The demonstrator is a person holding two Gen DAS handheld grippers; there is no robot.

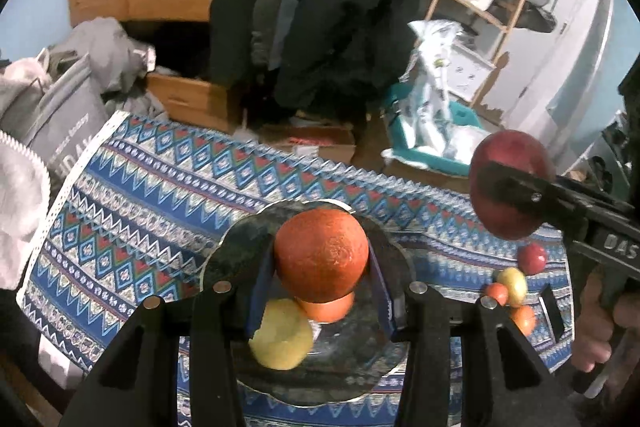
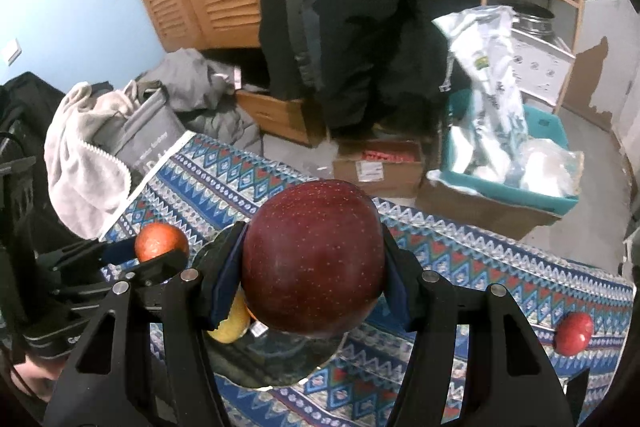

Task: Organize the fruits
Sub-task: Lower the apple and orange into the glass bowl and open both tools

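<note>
My left gripper is shut on an orange and holds it above a dark plate. On the plate lie a yellow fruit and a second orange. At the right, my right gripper is shut on a dark red apple. In the right wrist view the apple fills the right gripper above the plate's edge. The left gripper with its orange is at the left there.
A blue patterned cloth covers the table. Several small red, yellow and orange fruits lie right of the plate, and one red fruit lies apart. Beyond the table are a grey bag, cardboard boxes and a teal bin.
</note>
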